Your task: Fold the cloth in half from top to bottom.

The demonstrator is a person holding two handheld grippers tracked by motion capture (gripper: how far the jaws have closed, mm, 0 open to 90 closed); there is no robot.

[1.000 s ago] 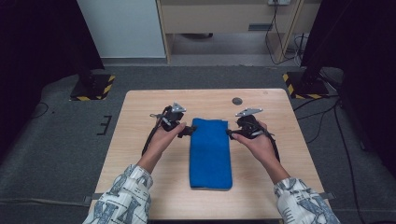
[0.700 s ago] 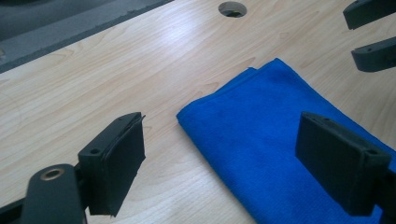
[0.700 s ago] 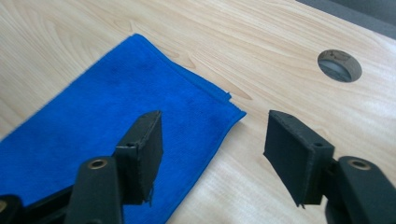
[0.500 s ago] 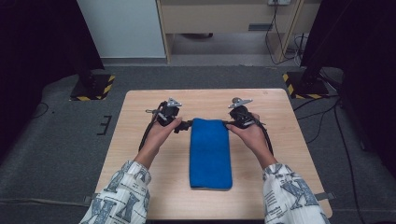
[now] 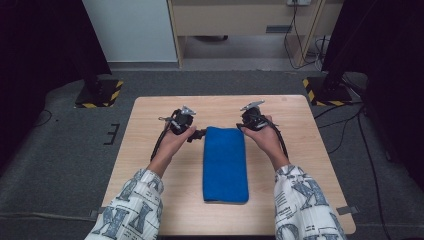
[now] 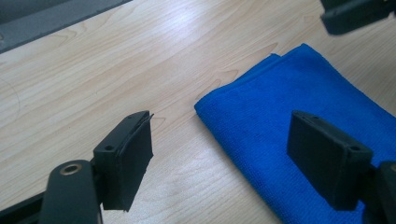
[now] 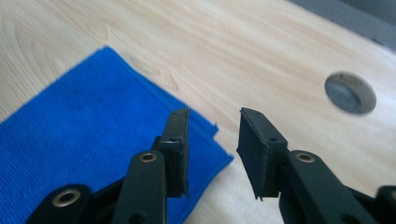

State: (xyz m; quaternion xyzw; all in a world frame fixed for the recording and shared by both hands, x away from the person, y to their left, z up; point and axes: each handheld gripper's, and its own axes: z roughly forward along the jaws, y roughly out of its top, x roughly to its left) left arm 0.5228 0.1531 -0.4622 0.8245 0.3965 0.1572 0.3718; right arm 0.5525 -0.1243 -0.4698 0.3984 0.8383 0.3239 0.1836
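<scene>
My sleeves come in at the near edge of the table (image 5: 150, 150), and just beyond them the near end of the blue folded towel (image 5: 226, 165) lies flat on the wood, a long strip running away from me down the middle of the table. Farther along, my hands sit at the towel's far end, one on each side. My left tongs (image 5: 199, 133) rest low just beside the towel's far left corner; in the left gripper view the jaws stand wide, one over bare wood and one over the blue cloth, pinching nothing, though they have just been closing a little. My right tongs (image 5: 242, 127) are at the far right corner; their jaws have just been closing and now stand narrow, and in the right gripper view the corner of the towel (image 7: 93, 140) lies below them, with no cloth between the pads. Beyond that corner a round hole (image 7: 350, 92) is cut through the tabletop.
</scene>
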